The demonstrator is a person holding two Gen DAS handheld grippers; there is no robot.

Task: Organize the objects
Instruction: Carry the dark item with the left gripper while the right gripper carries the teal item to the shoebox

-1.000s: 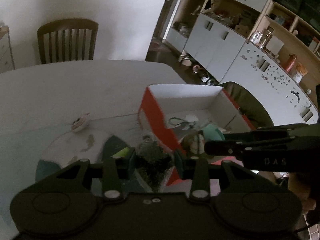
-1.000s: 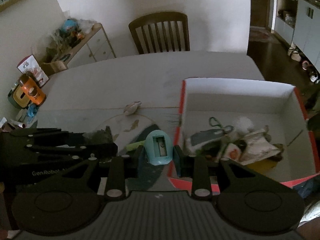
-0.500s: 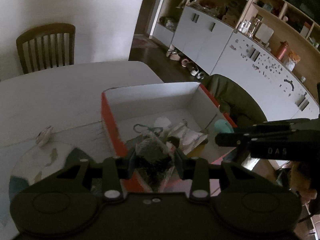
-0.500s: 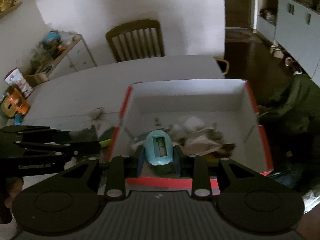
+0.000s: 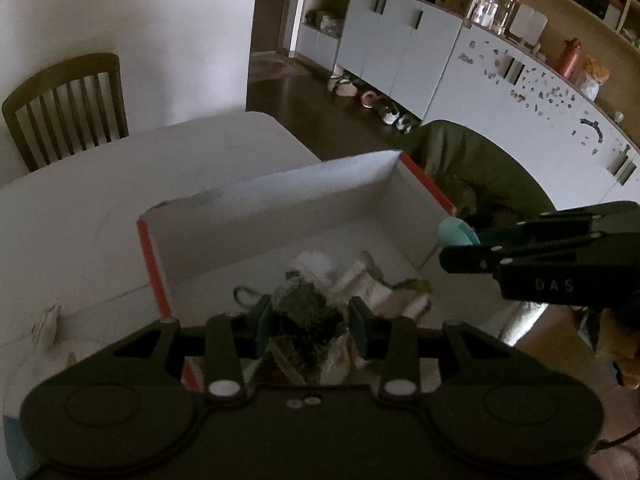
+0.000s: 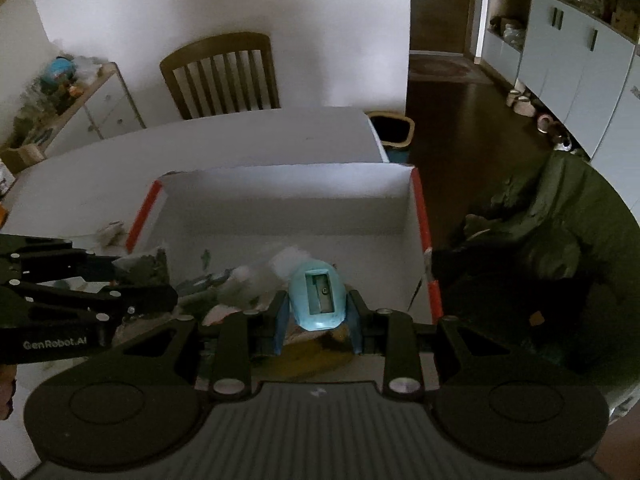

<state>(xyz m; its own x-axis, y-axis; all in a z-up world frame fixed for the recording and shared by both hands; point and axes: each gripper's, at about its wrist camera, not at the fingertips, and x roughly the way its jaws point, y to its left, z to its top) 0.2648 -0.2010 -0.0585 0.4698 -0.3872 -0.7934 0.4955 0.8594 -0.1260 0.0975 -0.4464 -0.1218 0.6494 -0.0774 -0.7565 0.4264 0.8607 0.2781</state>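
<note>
R gripper [image 6: 319, 326]: jaws closed down to the width of a light-blue pencil sharpener [image 6: 317, 299] and clamped on its sides, blade slot facing the cam, held over the box's near-right part. L gripper [image 5: 311, 330]: jaws part closed on a dark crumpled packet [image 5: 306, 316], exact kind hard to tell, held over the near-left part of the white box w/ orange edges [image 6: 418, 200]. Box sits at the tabletop's [image 6: 256, 136] right edge; its near half already holds a pile of small items [image 5: 372, 280], far half bare. Step in hand looks like the drop-in. To do it well: lower both w/ items well inside the walls, aim sharpener at bare floor beyond the pile so it won't roll off, open R jaws fully before lifting; same for L. A small pale object [image 5: 48, 316] on the tabletop left of the box is probably next.
</note>
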